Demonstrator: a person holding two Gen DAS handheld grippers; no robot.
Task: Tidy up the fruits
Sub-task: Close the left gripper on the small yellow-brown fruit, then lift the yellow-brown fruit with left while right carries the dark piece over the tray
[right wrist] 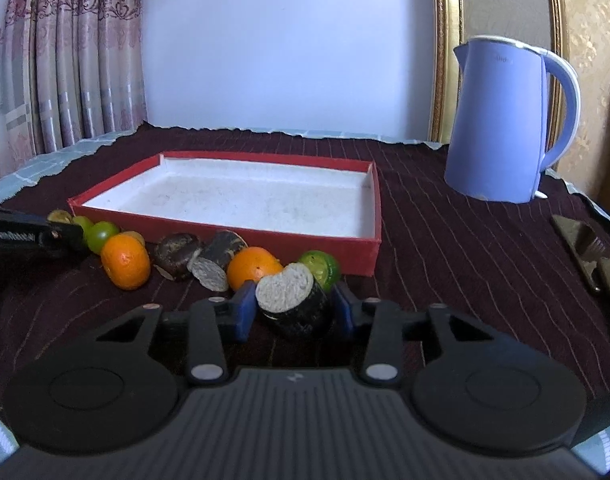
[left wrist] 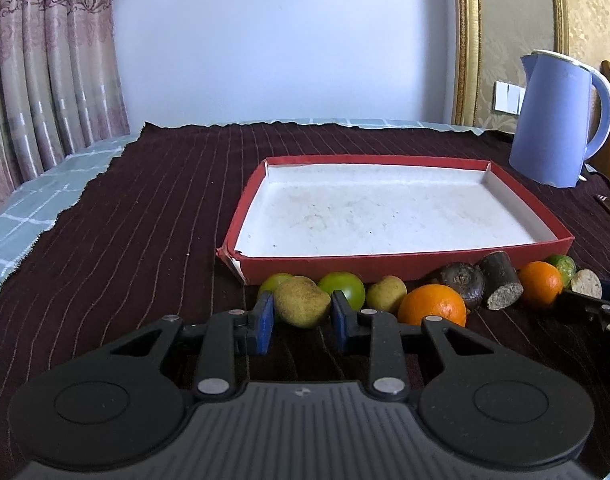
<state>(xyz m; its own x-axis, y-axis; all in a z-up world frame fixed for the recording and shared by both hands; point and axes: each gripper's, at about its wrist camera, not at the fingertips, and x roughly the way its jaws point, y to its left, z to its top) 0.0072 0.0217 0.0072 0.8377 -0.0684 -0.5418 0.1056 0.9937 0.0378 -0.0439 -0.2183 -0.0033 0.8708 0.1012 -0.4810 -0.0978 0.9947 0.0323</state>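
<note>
1. The left tongs (left wrist: 301, 320) are held low and level over the dark striped cloth (left wrist: 125, 240) on the tabletop, pointing at the near wall of the red tray (left wrist: 385, 266). Their blue pads (left wrist: 265, 322) stand on either side of a brownish-green kiwi-like fruit (left wrist: 301, 306) and look close against it, but I cannot tell whether they are actually pressing on it.
2. Behind that fruit, along the tray's near wall, lie two green fruits (left wrist: 345, 288) and a second brownish fruit (left wrist: 386, 294).
3. Further right in the row come an orange (left wrist: 432, 309), a dark round fruit (left wrist: 463, 282), a cut sugarcane piece (left wrist: 501, 286) and a second orange (left wrist: 540, 284), all on the cloth and outside the tray.
4. The right tongs (right wrist: 293, 310) are likewise low and level, aimed at the tray's near right corner. Between their blue pads (right wrist: 244, 312) sits a short dark sugarcane stub (right wrist: 295, 304), tilted with its pale cut face up; the pads flank it closely, though whether they are clamping it I cannot tell.
5. Just behind the stub, a green lime (right wrist: 320, 269) lies near the tray wall.
6. A lilac electric kettle (right wrist: 501, 124) stands upright on the cloth, well to the right of the tray.
</note>
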